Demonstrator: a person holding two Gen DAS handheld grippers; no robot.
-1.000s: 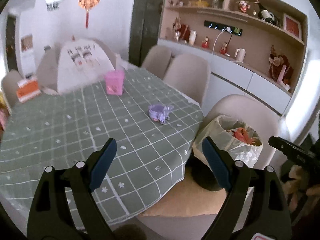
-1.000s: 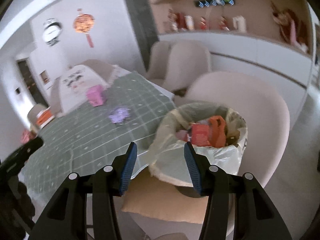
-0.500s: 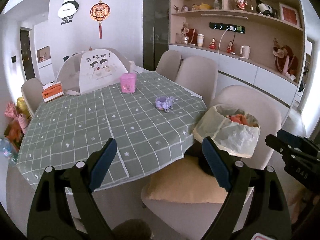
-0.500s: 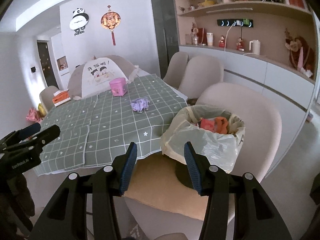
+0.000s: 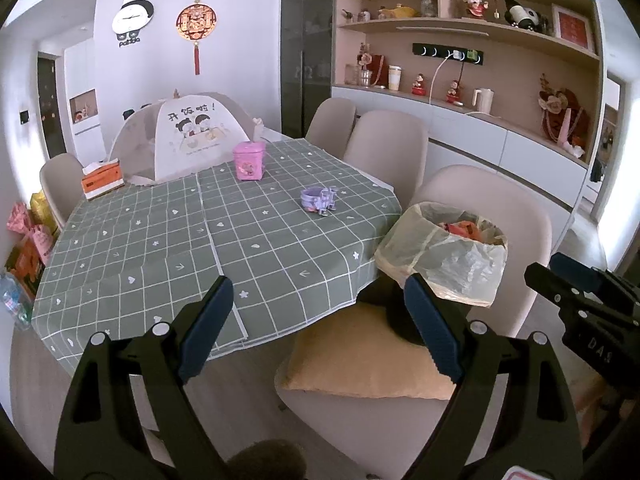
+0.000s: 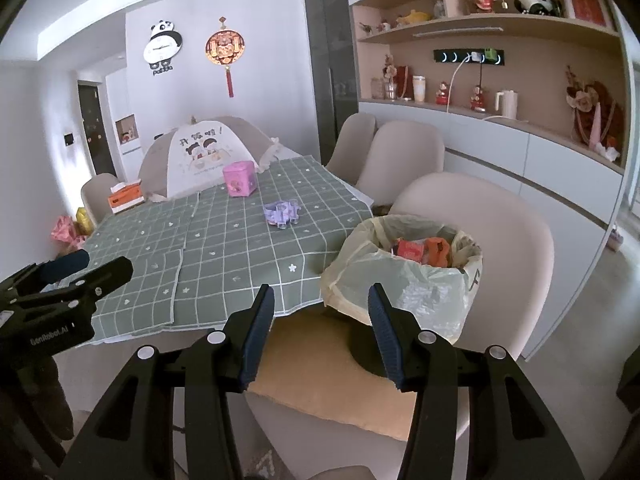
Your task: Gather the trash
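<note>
Right wrist view: both tongs [image 6: 318, 334] [image 5: 318, 330] gape, holding nothing; crinkly plastic-lined bin [image 6: 404, 276] beside the checked worktop [image 6: 224, 256]; "GenRobot.AI" on left tongs.

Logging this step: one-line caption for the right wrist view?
Open right tool facing lined trash bin on chair; purple item on table.

Trash bin [image 6: 404, 276] sits on the chair [image 6: 500, 240] just past the jaws' right side; table [image 6: 224, 248] is ahead-left.
</note>
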